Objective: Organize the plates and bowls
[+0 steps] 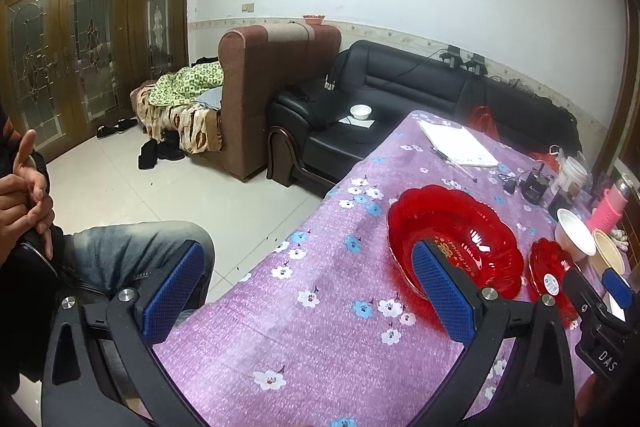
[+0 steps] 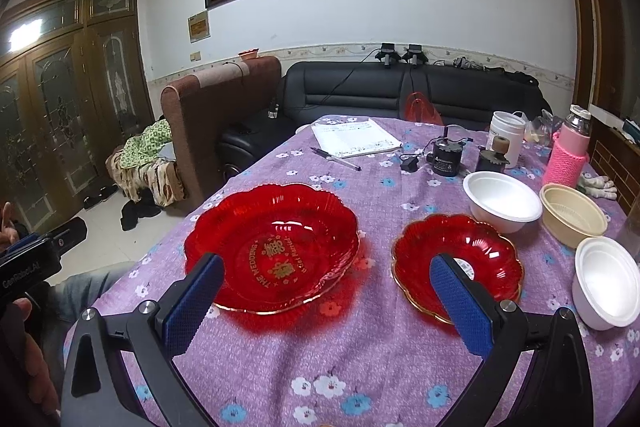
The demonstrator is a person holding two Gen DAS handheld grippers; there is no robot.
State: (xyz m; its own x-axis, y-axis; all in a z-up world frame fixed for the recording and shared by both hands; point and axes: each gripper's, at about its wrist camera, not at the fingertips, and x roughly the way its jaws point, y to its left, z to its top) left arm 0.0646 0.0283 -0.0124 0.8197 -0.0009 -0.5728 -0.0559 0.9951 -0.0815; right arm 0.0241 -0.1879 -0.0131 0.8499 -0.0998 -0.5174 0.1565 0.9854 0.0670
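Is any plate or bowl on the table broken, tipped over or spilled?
No. Both red plates lie flat and whole, and the three bowls stand upright. Nothing is spilled on the cloth.

The large red plate (image 2: pixel 276 247) and the small red plate (image 2: pixel 460 259) are seen as glossy, translucent plastic with fluted rims, gilt lettering being shown on the larger. The table is covered by a matt, nubbly purple cloth (image 2: pixel 360 367) printed with flowers. Two white bowls (image 2: pixel 502 201) (image 2: pixel 608 287) look matt and foam-like, the cream bowl (image 2: pixel 574 215) ribbed plastic. The gripper fingers (image 2: pixel 192 301) are faced with blue, finely textured pads on black matt plastic, fastened by shiny metal bolts.
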